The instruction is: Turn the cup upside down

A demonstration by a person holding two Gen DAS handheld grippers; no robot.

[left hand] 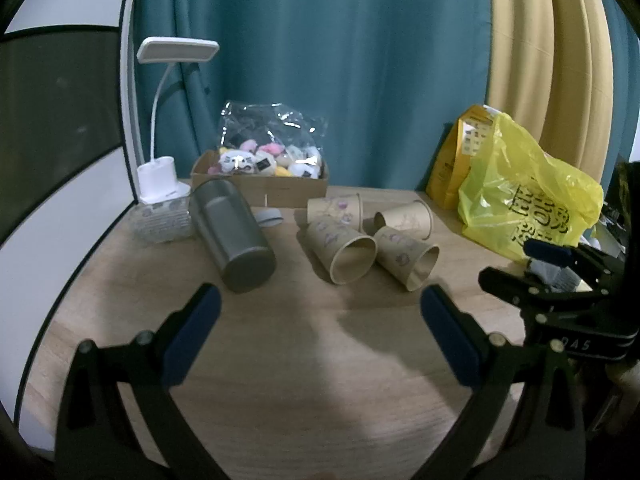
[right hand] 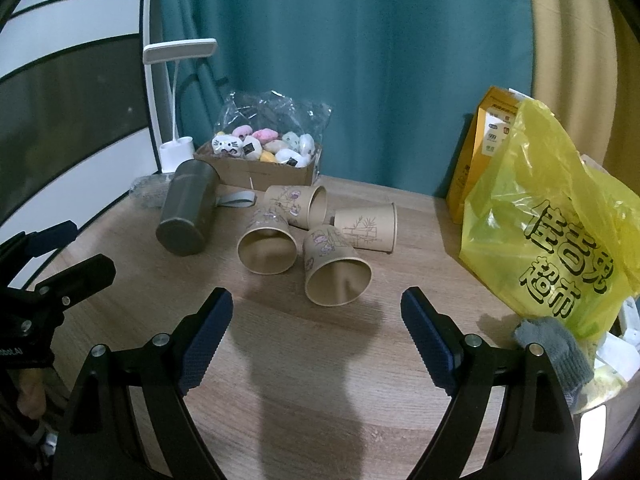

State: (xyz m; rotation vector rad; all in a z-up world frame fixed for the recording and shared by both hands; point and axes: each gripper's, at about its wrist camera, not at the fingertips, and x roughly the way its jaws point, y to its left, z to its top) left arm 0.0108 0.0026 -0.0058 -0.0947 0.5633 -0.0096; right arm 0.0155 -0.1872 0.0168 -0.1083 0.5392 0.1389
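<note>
Several brown paper cups lie on their sides in a cluster on the wooden table (left hand: 304, 360). Two near ones show open mouths: one (left hand: 342, 250) (right hand: 267, 244) on the left, one (left hand: 406, 258) (right hand: 334, 268) on the right. Two more (left hand: 336, 209) (left hand: 406, 218) lie behind. A grey metal tumbler (left hand: 232, 236) (right hand: 188, 216) lies on its side left of them. My left gripper (left hand: 320, 312) is open and empty, short of the cups. My right gripper (right hand: 316, 316) is open and empty, just before the nearest cup.
A cardboard box of plush toys (left hand: 260, 184) and a white desk lamp (left hand: 160, 176) stand at the back left. A yellow plastic bag (right hand: 552, 240) and an orange box (right hand: 480, 160) stand at the right. A grey glove (right hand: 556, 348) lies by the bag.
</note>
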